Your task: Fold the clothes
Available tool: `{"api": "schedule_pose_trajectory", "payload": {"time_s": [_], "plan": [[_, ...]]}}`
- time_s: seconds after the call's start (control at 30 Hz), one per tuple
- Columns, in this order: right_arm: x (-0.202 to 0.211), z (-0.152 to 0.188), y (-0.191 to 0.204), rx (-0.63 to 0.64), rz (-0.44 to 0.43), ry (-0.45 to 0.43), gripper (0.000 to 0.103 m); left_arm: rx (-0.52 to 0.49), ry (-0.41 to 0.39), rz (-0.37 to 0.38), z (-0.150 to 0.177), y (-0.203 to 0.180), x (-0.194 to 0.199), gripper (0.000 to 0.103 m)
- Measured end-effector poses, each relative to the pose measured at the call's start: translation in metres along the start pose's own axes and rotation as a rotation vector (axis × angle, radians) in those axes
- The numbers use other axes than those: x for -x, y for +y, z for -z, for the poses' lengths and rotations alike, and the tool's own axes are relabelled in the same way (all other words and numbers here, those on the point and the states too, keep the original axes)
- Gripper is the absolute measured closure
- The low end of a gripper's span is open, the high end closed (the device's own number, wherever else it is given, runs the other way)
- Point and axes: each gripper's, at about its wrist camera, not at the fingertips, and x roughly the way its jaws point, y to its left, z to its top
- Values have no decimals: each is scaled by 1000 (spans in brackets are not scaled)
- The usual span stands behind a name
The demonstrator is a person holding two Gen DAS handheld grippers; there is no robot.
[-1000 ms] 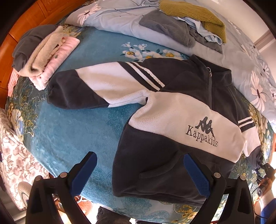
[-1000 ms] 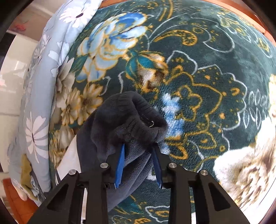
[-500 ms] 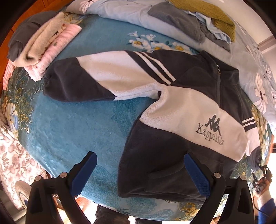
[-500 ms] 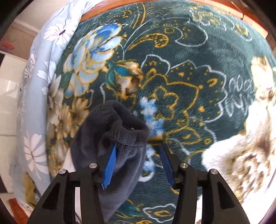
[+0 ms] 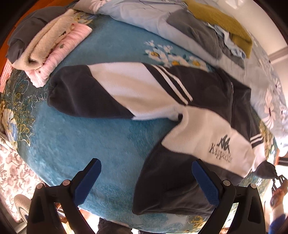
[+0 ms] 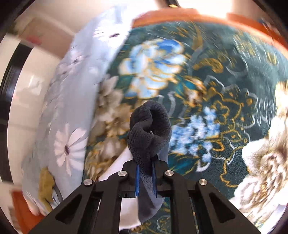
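Note:
A dark grey and white fleece pullover (image 5: 198,115) lies face up on the teal blanket (image 5: 90,140), with its left sleeve (image 5: 108,93) stretched out sideways. My left gripper (image 5: 145,162) hangs open above the blanket, pointing down. Its right finger is over the pullover's hem and its left finger over bare blanket. My right gripper (image 6: 145,167) is closing, and its blue pads pinch the dark cuff (image 6: 149,126) of the other sleeve, which bunches up above the fingertips. In the left wrist view that cuff (image 5: 265,170) is raised at the far right edge.
A stack of folded clothes (image 5: 46,41) sits at the blanket's far left corner. Unfolded grey and mustard garments (image 5: 207,30) lie on the pale floral quilt (image 6: 72,108) behind. An orange wooden bed frame (image 6: 180,17) borders the bed. A shoe (image 5: 21,207) shows on the floor.
My right gripper opened wider around the cuff, then closed on it and lifted it off the blanket. My left gripper drifted left and a little lower, still open.

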Motion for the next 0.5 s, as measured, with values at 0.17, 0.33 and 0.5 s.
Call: {"api": "schedule_pose_trajectory", "payload": {"time_s": [0.17,0.33,0.5], "plan": [[44,63,116,351,-143,38,92,90,-48,0,-20,26,13,1],[49,174,215,531,-330,186,92,231,-84,-8,-35,71,19,1],[11,287,290,657,-370,355,92,408,-95,18,-43,126,15,1]]}}
